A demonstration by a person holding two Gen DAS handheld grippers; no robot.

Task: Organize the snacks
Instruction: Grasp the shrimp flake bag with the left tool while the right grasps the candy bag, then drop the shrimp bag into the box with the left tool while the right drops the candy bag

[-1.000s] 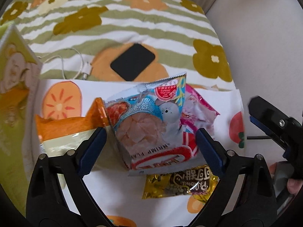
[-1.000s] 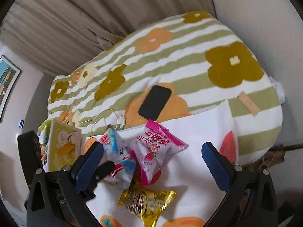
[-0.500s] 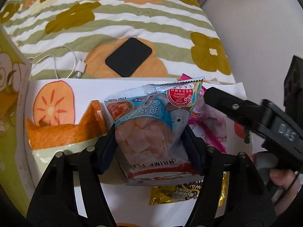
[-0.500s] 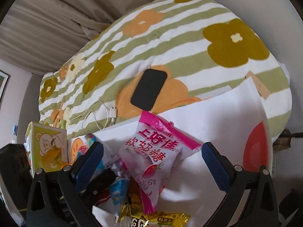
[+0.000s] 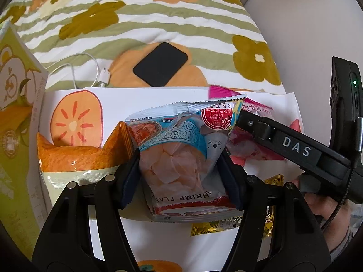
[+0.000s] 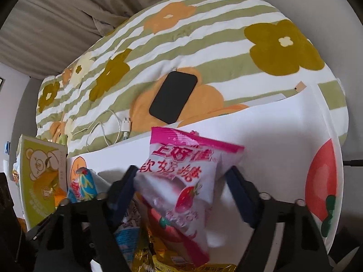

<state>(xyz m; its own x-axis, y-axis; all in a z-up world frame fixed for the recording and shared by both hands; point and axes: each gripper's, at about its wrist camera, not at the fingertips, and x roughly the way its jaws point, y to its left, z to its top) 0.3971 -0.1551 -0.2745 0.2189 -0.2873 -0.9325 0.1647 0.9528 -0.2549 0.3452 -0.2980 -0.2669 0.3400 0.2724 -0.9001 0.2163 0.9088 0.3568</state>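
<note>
My left gripper [image 5: 178, 158] is shut on a blue and red shrimp chip bag [image 5: 177, 140], its pads squeezing both sides of the upright bag. The right gripper [image 6: 181, 173] straddles a pink and white strawberry candy bag [image 6: 183, 158] and its jaws are closing. Its left pad touches the bag, while a thin gap shows at the right pad. In the left wrist view the pink bag [image 5: 254, 145] lies behind the right gripper's finger [image 5: 261, 129]. A gold candy packet [image 5: 208, 227] lies under the shrimp bag.
The snacks rest on a white fruit-print sheet [image 5: 158, 95] on a striped flowered blanket [image 6: 204, 36]. An orange snack bag [image 5: 74, 158] and a green bear-print box [image 5: 15, 113] sit at the left. A black phone [image 6: 173, 97] and white charging cable [image 5: 86, 68] lie beyond. A hand [image 5: 322, 206] holds the right gripper.
My left gripper closed on the shrimp chip bag and holds it. The right gripper came down over the pink candy bag and its jaws have narrowed around it.
</note>
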